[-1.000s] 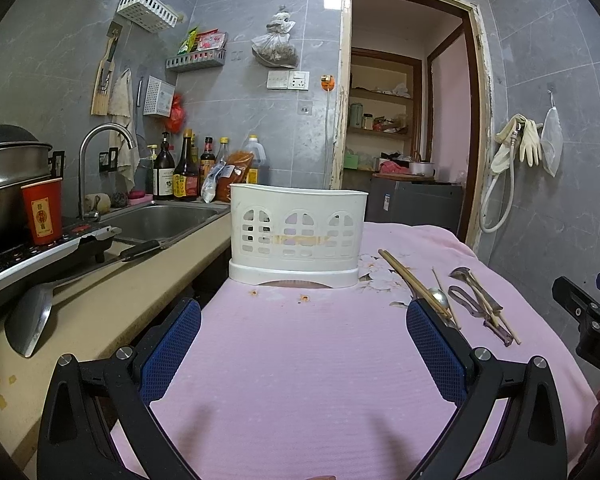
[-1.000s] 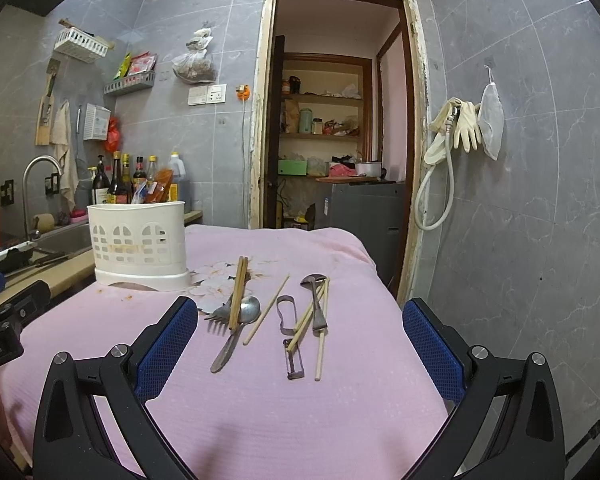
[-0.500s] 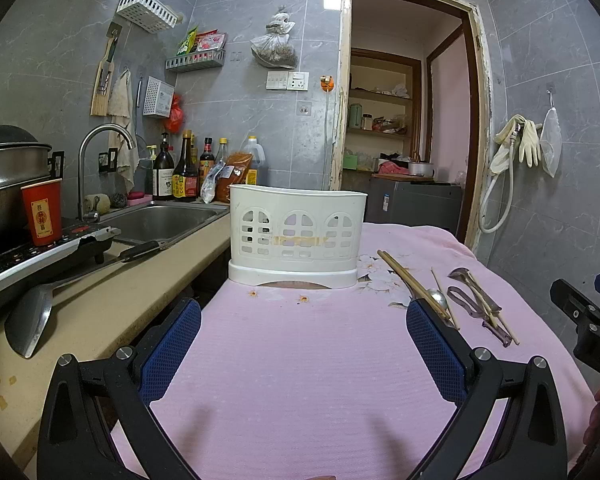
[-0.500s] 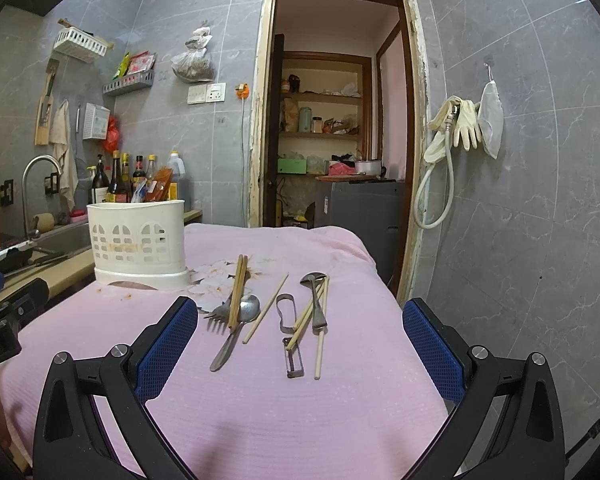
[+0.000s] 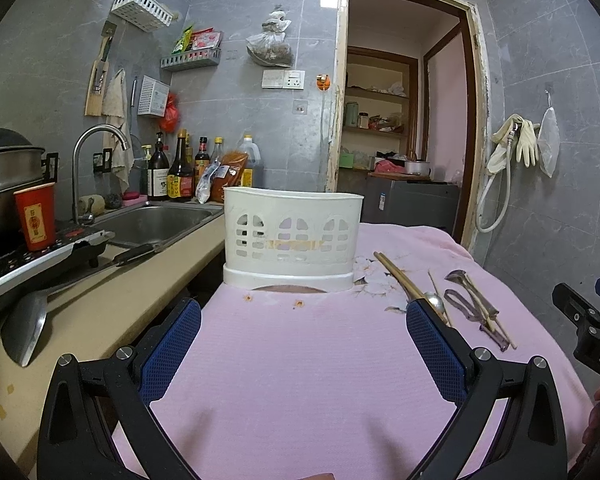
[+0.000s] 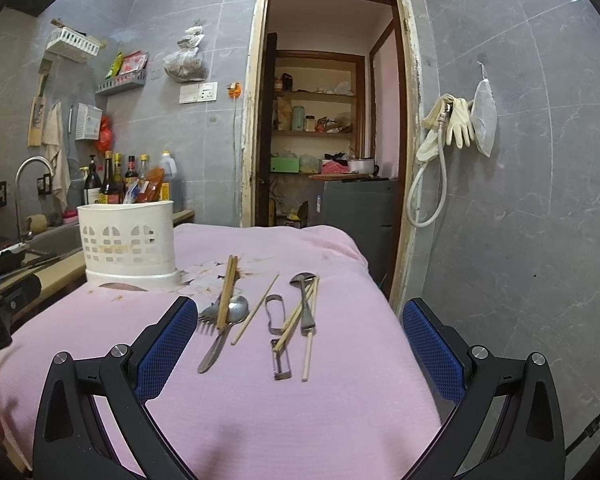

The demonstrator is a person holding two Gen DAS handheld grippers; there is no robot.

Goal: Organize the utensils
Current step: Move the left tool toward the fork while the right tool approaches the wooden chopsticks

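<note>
A white perforated utensil holder (image 5: 292, 236) (image 6: 127, 246) stands at the far left of a pink cloth-covered table (image 5: 300, 360) (image 6: 340, 420). To its right lie several utensils: a fork (image 6: 207, 314), a spoon (image 6: 224, 328), wooden chopsticks (image 6: 228, 292) (image 5: 398, 276), a peeler (image 6: 278, 336) and a second spoon (image 6: 305, 300). My left gripper (image 5: 302, 356) hovers open in front of the holder, empty. My right gripper (image 6: 296, 354) hovers open just short of the utensils, empty.
A counter (image 5: 100, 304) runs along the left with a sink (image 5: 152, 224), faucet (image 5: 96, 140), sauce bottles (image 5: 180, 176), a red cup (image 5: 36, 216), a stove (image 5: 28, 256) and a ladle (image 5: 24, 328). A doorway (image 6: 328, 120) opens behind the table. Gloves and a hose (image 6: 448, 128) hang on the right wall.
Both grippers have shifted only very slightly; the utensils and holder have not moved.
</note>
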